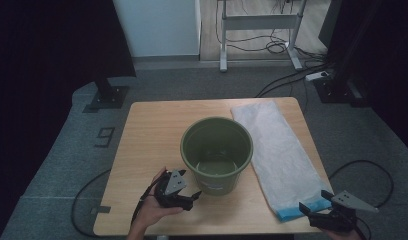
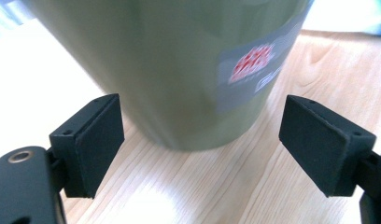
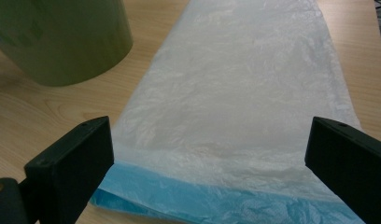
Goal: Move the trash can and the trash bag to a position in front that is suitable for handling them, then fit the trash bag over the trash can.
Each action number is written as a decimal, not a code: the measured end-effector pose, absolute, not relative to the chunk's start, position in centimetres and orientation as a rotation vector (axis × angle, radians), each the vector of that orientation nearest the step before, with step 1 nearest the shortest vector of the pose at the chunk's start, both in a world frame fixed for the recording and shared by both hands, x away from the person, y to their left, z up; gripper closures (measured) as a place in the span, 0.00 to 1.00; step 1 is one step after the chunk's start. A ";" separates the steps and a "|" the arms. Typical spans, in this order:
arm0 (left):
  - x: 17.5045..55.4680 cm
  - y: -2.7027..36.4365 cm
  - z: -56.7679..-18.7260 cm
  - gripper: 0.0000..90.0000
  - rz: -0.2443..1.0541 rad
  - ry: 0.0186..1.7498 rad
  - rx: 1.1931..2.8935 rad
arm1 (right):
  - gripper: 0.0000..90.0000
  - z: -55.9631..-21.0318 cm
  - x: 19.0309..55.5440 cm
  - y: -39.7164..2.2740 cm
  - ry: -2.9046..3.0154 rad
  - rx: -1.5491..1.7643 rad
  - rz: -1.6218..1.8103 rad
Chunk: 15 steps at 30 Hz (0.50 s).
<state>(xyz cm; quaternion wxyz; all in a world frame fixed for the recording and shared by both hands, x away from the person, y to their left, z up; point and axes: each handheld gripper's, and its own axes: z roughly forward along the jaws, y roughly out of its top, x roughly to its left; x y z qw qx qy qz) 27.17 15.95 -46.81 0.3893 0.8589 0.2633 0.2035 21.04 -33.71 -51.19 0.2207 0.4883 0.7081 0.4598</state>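
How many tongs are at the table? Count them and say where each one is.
2. The left tongs sit at the near side of the green bucket, jaws open. The right tongs sit at the blue end of the plastic bag, jaws open.

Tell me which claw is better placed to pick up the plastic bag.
Probably the right claw: it is open, with the plastic bag's blue end between its jaws. The left claw faces the green bucket.

Black hand-held gripper (image 1: 194, 196), grey triangular plate
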 end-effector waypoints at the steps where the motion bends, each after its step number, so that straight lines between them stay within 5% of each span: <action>1: 27.0 16.5 -46.7 0.15 0.529 0.690 2.181 | 0.01 -51.1 21.1 -33.7 1.953 1.349 1.274; 15: 26.8 21.4 -47.7 0.15 0.531 0.846 2.156 | 0.01 -50.5 23.1 -31.8 1.993 1.324 1.217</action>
